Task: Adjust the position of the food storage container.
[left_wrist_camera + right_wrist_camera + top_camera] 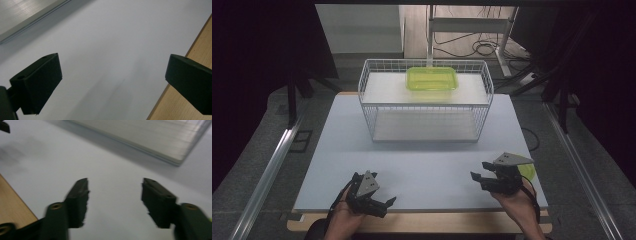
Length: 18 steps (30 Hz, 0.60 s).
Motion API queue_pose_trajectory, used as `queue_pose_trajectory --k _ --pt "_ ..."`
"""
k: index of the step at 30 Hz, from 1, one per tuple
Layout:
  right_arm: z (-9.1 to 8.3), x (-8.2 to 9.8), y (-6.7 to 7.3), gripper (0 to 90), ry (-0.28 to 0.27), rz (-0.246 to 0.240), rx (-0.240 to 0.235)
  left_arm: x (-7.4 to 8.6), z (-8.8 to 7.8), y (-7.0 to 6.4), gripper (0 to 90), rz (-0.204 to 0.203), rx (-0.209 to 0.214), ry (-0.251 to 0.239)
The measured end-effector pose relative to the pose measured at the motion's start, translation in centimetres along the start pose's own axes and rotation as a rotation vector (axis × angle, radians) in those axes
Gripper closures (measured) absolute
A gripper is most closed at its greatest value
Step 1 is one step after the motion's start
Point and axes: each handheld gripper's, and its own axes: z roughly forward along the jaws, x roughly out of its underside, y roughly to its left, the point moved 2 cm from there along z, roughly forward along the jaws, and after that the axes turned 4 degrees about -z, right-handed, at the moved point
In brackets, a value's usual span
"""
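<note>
My left gripper (379, 198) rests near the front edge of the white table mat (422, 160), held by a hand. Its jaws stand wide apart, open, with bare mat between them (112, 72). My right gripper (481, 171) hovers at the front right, pointing left toward the middle. It is open, its jaws partly apart with nothing between them (115, 192). A lime-green container (432, 78) sits on the upper shelf of a white wire basket (371, 107) at the back of the mat. A lime-green flat piece (529, 173) lies on the mat just behind the right gripper.
The wooden tabletop (452, 220) shows as a strip along the mat's front edge (185, 100). The basket's pale lower board (150, 137) lies ahead of the right gripper. Metal rails run along both sides, and cables lie on the floor behind.
</note>
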Motion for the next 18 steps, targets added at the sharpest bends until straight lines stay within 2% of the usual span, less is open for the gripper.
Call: queue_pose_trajectory --k 2,4,8,11,18 --pt "-0.6 0.0 -0.7 60.1 0.011 0.016 0.026 0.0 0.0 0.0 0.4 0.0 -0.003 0.001" --pt "-1.0 0.2 -1.7 68.1 0.022 0.047 0.047 0.0 0.0 0.0 0.4 0.001 -0.005 0.0" --pt "-1.8 0.7 -3.5 82.2 0.016 0.069 0.088 0.0 0.0 0.1 0.3 0.001 -0.005 0.0" --pt "-2.4 1.0 -4.5 89.0 0.009 0.072 0.123 0.0 0.0 0.0 0.4 -0.001 -0.004 0.002" --pt "-3.6 1.8 -6.6 89.5 0.012 0.09 0.201 0.0 0.0 0.0 0.3 -0.002 -0.008 0.005"
